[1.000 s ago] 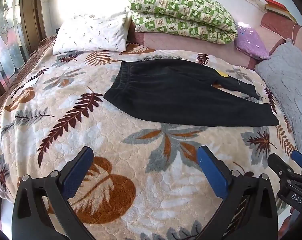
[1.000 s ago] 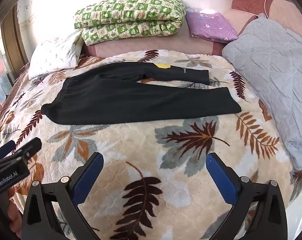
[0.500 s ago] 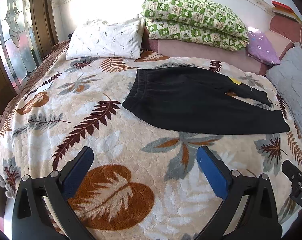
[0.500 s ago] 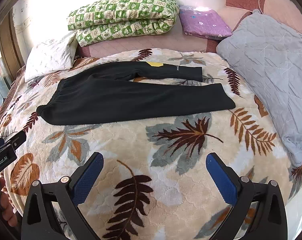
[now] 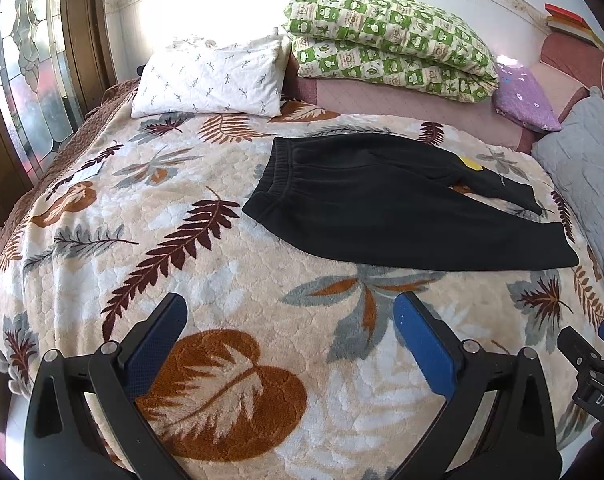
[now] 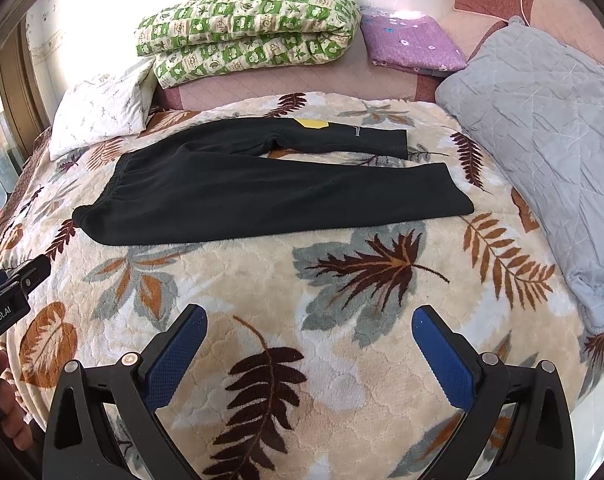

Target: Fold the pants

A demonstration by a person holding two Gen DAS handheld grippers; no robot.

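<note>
Black pants (image 5: 381, 204) (image 6: 262, 184) lie flat on a leaf-patterned blanket (image 5: 230, 280) (image 6: 341, 280), waistband to the left, both legs pointing right and slightly spread. A yellow tag (image 6: 310, 123) sits on the far leg. My left gripper (image 5: 290, 320) hovers open over the blanket's near side, short of the waistband. Further right, my right gripper (image 6: 309, 332) is open too, short of the leg ends. Neither holds anything.
A white pillow (image 5: 210, 76), a folded green checked quilt (image 5: 385, 44) and a purple pillow (image 6: 409, 40) line the far side. A grey quilted cushion (image 6: 541, 128) lies right of the legs. A wooden window frame (image 5: 78, 40) stands at the left.
Both grippers have drifted: the pants sit further right in the left wrist view and appear closer in the right wrist view. Both stay open and the pants have not moved.
</note>
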